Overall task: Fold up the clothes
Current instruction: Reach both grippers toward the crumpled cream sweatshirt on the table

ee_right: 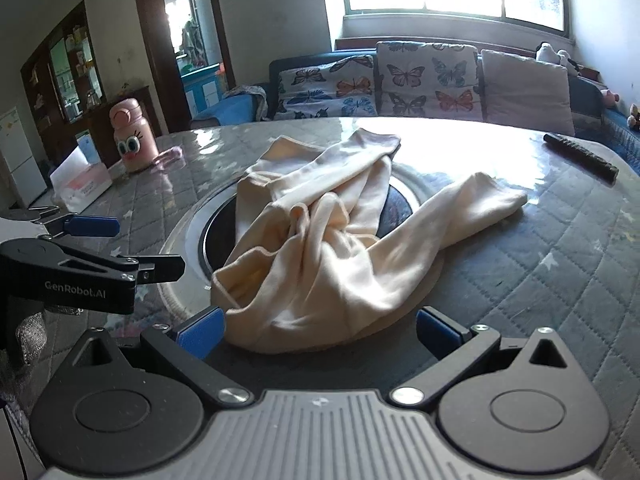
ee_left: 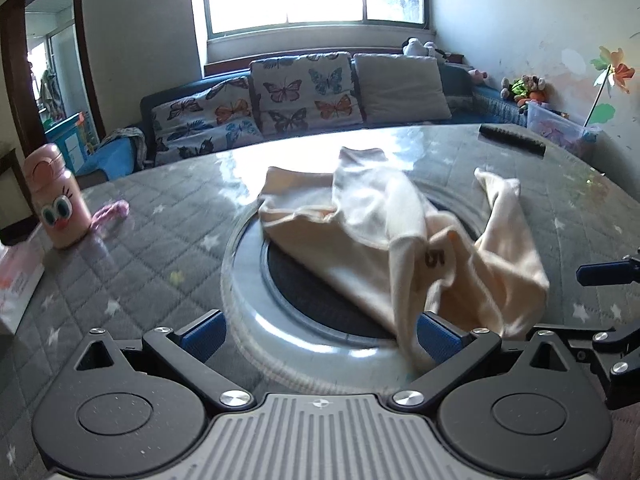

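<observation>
A cream long-sleeved garment [ee_left: 384,232] lies crumpled over the round turntable [ee_left: 248,312] in the middle of the table. It also shows in the right wrist view [ee_right: 320,248], bunched in the middle with one sleeve stretched to the right. My left gripper [ee_left: 320,336] is open, just short of the garment's near edge; a fold of cloth hangs beside its right finger [ee_left: 440,338]. My right gripper [ee_right: 318,330] is open, with the garment's near hem between its fingers. The left gripper also shows at the left of the right wrist view [ee_right: 132,248].
A pink cartoon bottle [ee_left: 56,200] and a white box [ee_right: 80,184] stand at the table's left. A dark remote [ee_left: 512,140] lies at the far right. A butterfly-cushion sofa [ee_left: 296,92] runs behind the table. The quilted table cover [ee_right: 560,264] surrounds the turntable.
</observation>
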Demonstrator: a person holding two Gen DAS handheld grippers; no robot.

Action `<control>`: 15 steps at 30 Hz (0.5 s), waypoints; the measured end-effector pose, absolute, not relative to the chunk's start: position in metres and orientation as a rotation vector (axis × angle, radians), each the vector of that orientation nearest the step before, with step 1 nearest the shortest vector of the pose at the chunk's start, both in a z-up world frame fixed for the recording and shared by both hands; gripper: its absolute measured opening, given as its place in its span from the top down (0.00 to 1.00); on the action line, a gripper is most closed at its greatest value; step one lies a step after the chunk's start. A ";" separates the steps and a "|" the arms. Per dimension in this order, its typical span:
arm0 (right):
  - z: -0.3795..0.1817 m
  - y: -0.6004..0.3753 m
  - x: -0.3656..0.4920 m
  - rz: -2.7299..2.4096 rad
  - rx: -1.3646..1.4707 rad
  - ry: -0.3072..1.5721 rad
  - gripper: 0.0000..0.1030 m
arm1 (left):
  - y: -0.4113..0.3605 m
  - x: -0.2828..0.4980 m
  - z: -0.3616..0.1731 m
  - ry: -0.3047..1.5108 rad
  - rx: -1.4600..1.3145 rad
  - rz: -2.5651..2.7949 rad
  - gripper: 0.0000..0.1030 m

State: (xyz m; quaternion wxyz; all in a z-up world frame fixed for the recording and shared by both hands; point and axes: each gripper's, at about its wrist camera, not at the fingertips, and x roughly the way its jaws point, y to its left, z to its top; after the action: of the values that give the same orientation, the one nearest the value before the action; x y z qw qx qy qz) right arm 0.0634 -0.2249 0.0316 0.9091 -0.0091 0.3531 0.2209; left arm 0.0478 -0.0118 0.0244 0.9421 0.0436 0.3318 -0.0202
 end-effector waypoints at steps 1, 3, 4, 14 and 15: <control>0.033 -0.227 0.066 0.451 -0.014 0.725 0.00 | -0.014 0.051 0.027 0.671 0.092 -0.048 0.01; 0.035 -0.230 0.071 0.441 -0.006 0.720 0.00 | -0.019 0.059 0.031 0.659 0.102 -0.065 0.06; 0.035 -0.232 0.074 0.435 -0.004 0.719 0.00 | -0.023 0.063 0.033 0.655 0.108 -0.073 0.07; 0.035 -0.248 0.111 0.389 0.017 0.718 0.06 | -0.049 0.118 0.029 0.685 0.124 -0.122 0.28; 0.035 -0.250 0.115 0.383 0.020 0.717 0.07 | -0.050 0.124 0.028 0.689 0.123 -0.124 0.28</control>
State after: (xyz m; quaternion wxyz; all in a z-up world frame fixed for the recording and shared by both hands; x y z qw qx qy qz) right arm 0.1148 -0.2496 0.0349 0.9185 0.0098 0.3485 0.1864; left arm 0.1237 -0.0504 0.0276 0.9374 0.0602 0.3375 -0.0607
